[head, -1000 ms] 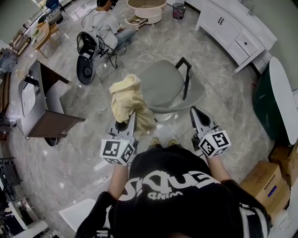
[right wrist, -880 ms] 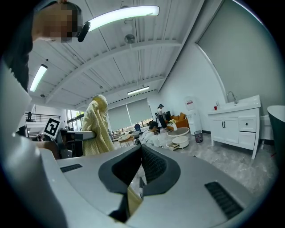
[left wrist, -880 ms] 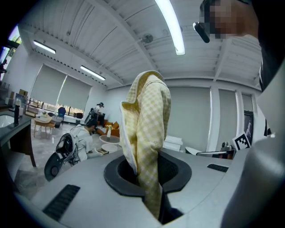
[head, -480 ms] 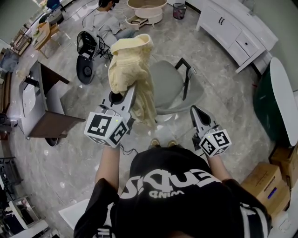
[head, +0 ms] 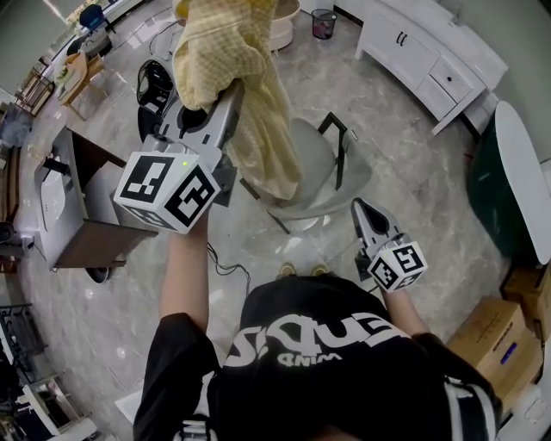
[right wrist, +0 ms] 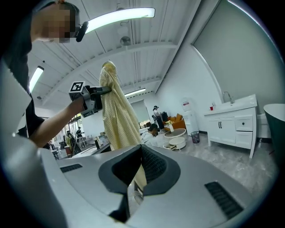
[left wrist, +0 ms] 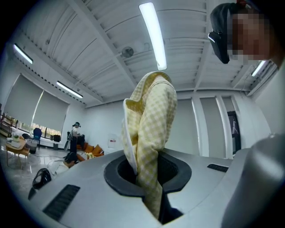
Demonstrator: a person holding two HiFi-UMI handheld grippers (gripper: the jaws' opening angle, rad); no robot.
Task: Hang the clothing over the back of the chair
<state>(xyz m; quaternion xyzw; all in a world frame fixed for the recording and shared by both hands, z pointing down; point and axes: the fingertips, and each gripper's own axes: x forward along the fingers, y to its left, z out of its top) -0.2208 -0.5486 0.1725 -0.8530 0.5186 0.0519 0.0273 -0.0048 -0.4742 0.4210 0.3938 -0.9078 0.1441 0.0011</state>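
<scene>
A yellow checked garment [head: 250, 103] hangs bunched from my left gripper [head: 229, 91], which is shut on it and held high, above and to the left of the grey chair [head: 312, 168]. The cloth's lower end dangles over the seat's left edge. The chair's black back frame [head: 343, 142] stands on the seat's right side. In the left gripper view the garment [left wrist: 151, 124] rises out of the closed jaws of the left gripper [left wrist: 149, 180]. My right gripper [head: 360, 208] is low by the person's waist, shut and empty. From the right gripper [right wrist: 132, 180] I see the garment [right wrist: 116, 116] hanging.
White cabinets [head: 430, 60] line the far right wall, with a waste bin [head: 322, 21] beside them. A dark green round table [head: 492, 185] and cardboard boxes [head: 499, 344] stand on the right. A brown desk [head: 82, 220] is on the left. A person [right wrist: 153, 130] sits on the floor beyond.
My left gripper has risen and moved forward with the garment, from beside the chair seat to high above it. The right gripper has stayed in place.
</scene>
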